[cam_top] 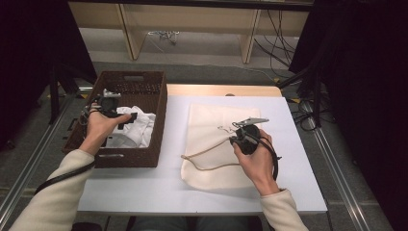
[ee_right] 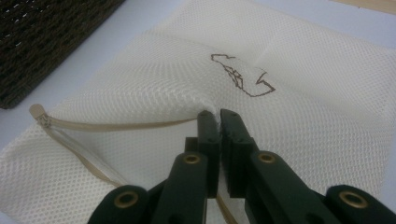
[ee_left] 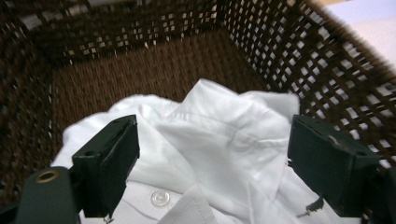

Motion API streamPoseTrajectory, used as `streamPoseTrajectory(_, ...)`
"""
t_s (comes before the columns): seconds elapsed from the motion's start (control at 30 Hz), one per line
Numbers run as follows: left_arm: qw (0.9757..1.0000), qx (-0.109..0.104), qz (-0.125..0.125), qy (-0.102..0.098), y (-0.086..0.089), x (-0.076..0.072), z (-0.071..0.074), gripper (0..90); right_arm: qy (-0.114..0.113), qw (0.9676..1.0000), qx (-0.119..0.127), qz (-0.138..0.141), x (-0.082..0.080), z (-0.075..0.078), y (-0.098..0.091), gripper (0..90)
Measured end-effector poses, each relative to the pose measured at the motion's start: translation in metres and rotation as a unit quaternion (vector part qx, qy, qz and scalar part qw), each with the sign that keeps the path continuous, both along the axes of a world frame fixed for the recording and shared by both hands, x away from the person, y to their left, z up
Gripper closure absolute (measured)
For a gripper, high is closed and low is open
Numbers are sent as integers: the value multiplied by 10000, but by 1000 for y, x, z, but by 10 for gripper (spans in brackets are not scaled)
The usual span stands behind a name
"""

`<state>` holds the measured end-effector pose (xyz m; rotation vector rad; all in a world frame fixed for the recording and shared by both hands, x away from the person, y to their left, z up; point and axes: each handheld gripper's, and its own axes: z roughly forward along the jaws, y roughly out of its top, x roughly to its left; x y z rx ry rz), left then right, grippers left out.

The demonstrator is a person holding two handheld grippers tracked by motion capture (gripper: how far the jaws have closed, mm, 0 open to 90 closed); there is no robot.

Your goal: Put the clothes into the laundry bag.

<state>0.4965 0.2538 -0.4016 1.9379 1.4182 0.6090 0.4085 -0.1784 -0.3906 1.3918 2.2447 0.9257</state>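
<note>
While right gripper [ee_right: 219, 114] pinches mesh bag [cam_top: 211, 139] to steady its mouth | left gripper [ee_left: 212, 154] fingers wide, empty, over shirt [ee_left: 219, 140] in basket [cam_top: 159, 110] at 9 o'clock.

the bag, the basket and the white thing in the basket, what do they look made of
The bag: cream mesh fabric, probably synthetic, with a fine net weave and a flat drawcord.
The basket: dark brown woven strips, wicker or plastic imitation; matte open lattice.
The white shirt: smooth woven cloth, likely cotton, soft creases, a glossy button.
</note>
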Motion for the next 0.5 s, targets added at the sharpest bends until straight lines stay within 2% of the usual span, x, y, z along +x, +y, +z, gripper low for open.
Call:
streamPoseTrajectory(0.1, 9999, 39, 50, 161, 0, 5, -10, 153, 5, 10000, -14, 0, 0, 0, 0, 884)
streamPoseTrajectory(0.13, 9999, 39, 50, 161, 0, 5, -10, 152, 5, 10000, -14, 0, 0, 0, 0, 884)
streamPoseTrajectory(0.23, 9992, 179, 124, 330, 1, 11, -21, 148, -3, 10000, -22, 11, 1, -1, 0, 884)
streamPoseTrajectory(0.3, 9989, 264, 128, 367, 2, 13, -25, 144, 33, 10000, 16, -40, 0, -1, 1, 884)
streamPoseTrajectory(0.33, 9979, 351, 169, 521, 3, 16, -30, 142, 33, 10000, 15, -37, 0, -1, 1, 884)
streamPoseTrajectory(0.43, 9964, 494, 177, 668, 1, 20, -40, 133, 48, 10000, 14, -47, 0, -1, 1, 884)
streamPoseTrajectory(0.5, 9955, 484, 195, 786, 0, 23, -45, 126, 32, 10000, -18, -21, 1, -1, 0, 883)
